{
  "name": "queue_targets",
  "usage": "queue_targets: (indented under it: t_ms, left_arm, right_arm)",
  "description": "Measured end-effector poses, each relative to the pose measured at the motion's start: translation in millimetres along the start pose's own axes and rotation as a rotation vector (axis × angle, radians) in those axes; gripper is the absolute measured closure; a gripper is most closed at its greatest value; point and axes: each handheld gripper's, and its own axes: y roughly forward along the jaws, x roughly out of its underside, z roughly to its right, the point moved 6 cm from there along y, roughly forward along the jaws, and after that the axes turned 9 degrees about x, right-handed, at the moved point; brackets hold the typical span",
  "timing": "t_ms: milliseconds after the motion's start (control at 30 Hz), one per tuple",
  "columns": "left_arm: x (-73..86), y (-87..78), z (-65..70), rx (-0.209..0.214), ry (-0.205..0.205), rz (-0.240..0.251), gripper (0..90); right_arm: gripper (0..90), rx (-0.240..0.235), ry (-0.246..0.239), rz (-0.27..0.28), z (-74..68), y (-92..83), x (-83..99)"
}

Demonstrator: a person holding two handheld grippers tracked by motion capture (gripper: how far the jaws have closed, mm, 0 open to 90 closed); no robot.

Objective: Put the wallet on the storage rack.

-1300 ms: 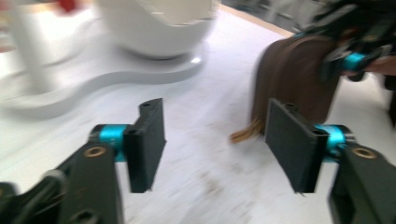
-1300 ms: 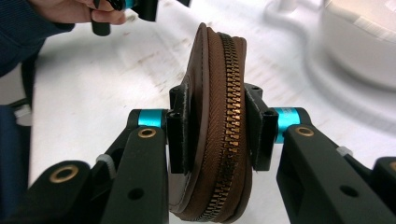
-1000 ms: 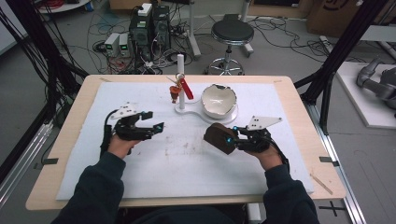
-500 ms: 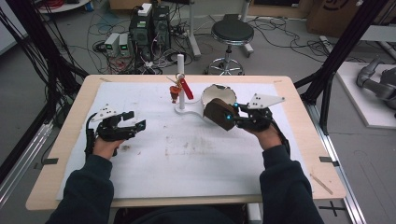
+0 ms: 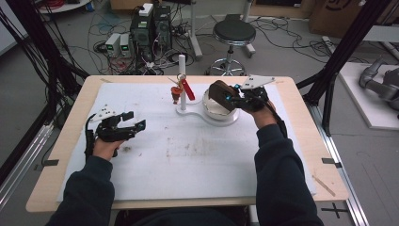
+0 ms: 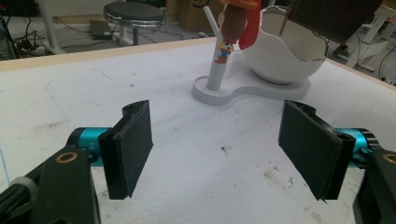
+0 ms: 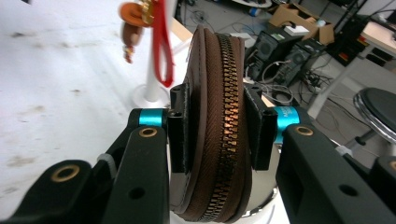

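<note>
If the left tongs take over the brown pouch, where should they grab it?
Probably across the flat leather faces of the brown pouch, beside the right tongs, coming from the left: it stands edge-up, zipper ridge outward, so the broad sides suit flat pads best.

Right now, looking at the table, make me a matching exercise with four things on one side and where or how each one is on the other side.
Things:
1. brown zippered pouch
2. left gripper
3. white egg-shaped bowl
4. red strap with keychain figure

States:
A. hanging from the white post
B. clamped in the right gripper, above the bowl
C. jaws open, nothing between them
D. sitting on the white stand's base

Pairs: 1-B, 2-C, 3-D, 4-A
</note>
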Motion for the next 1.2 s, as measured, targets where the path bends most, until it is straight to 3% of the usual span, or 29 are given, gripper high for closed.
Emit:
queue_targets:
  t_ms: [367,633,700,833,900,967,1067,1200]
  left_arm:
    - [0.3,0.5,-0.6,0.002,-0.002,0.002,25.9]
    - [0.4,0.5,-0.4,0.005,-0.004,0.002,25.9]
    - [0.4,0.4,-0.5,0.005,-0.006,0.002,25.9]
    - [0.3,0.1,-0.3,0.008,-0.007,0.002,25.9]
    - [0.3,-0.1,-0.5,0.005,-0.011,0.003,25.9]
    - [0.4,0.0,-0.6,0.005,-0.012,0.002,25.9]
    - [0.2,-0.1,-0.5,0.005,-0.013,0.005,25.9]
    - [0.3,0.1,-0.3,0.004,-0.013,0.003,25.9]
  right_arm:
    - [67.2,0.023,-0.046,-0.062,-2.4,30.9,13.8]
    - [67.1,0.005,-0.039,-0.139,-7.9,48.1,29.7]
    - [66.2,0.021,-0.012,-0.154,-6.7,50.7,32.9]
    - [58.7,0.027,0.075,-0.163,-2.6,49.7,35.6]
    - [57.9,0.028,0.088,-0.149,-0.7,45.0,33.7]
    - [61.0,0.027,0.101,-0.128,2.6,37.5,30.6]
    - [75.1,0.026,0.094,-0.101,4.5,27.2,26.5]
    - [77.2,0.031,0.08,-0.125,2.3,26.9,27.5]
